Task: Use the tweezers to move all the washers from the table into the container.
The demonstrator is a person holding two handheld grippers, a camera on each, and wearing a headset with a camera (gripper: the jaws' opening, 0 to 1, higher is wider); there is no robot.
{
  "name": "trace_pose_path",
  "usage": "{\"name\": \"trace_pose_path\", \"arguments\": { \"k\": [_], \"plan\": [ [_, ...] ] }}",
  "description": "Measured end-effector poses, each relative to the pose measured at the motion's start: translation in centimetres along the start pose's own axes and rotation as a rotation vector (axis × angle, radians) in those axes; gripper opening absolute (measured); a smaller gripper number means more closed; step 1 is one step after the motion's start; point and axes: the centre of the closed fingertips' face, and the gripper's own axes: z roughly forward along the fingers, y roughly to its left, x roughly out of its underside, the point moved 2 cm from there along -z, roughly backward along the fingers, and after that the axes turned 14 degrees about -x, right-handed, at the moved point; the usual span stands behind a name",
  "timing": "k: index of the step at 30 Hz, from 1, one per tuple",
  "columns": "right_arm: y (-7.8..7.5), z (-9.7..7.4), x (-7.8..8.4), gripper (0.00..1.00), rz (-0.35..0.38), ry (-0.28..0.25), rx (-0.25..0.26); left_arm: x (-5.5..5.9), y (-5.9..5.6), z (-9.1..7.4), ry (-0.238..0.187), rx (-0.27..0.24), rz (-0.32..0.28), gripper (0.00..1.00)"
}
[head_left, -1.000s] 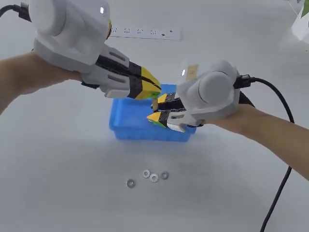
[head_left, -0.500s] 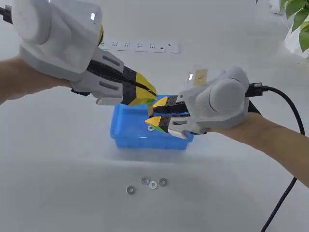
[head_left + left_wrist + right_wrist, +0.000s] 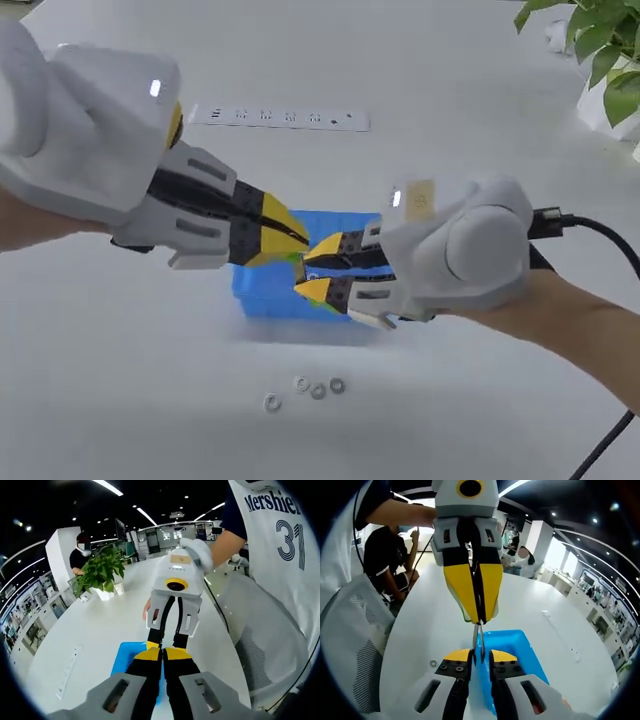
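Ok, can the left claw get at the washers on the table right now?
Probably yes. The washers lie in the open on the table, in front of the blue container. The left claw hangs over that container, nose to nose with the right claw; nothing covers them.

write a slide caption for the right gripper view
Left gripper clamps tweezers that reach between the jaws of the right gripper, by the blue container on the white table.

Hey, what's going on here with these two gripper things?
A person holds a gripper in each hand above a blue plastic container on a white table. The left gripper is shut on thin metal tweezers, whose tips reach between the open fingers of the right gripper. Four small metal washers lie on the table near the container.
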Motion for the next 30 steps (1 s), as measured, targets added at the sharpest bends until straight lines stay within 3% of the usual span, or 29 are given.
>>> {"name": "trace_pose_path", "arguments": {
  "k": [6, 8, 13, 23, 30],
  "plan": [
    [1.9, 0.4, 0.3, 0.13, 0.016, -0.002, -0.018, 0.0, -1.6, -0.4, -0.009, -0.002, -0.013, 0.05],
    [2.6, 0.6, 0.5, 0.13, 0.022, 0.002, -0.032, 0.3, -2.4, -0.5, 0.009, 0.011, 0.013, 0.05],
    [3.9, 1.2, 1.0, 0.13, 0.039, 0.008, -0.055, 0.9, -4.0, -0.6, 0.008, 0.039, -0.01, 0.05],
    [6.3, 2.7, 1.4, 0.13, 0.085, -0.021, -0.102, 1.7, -6.1, -1.2, 0.015, 0.055, -0.057, 0.05],
    [7.6, 3.9, 2.3, 0.13, 0.077, 0.021, -0.122, 2.6, -7.0, -1.6, 0.006, 0.056, -0.108, 0.05]
  ]
}}
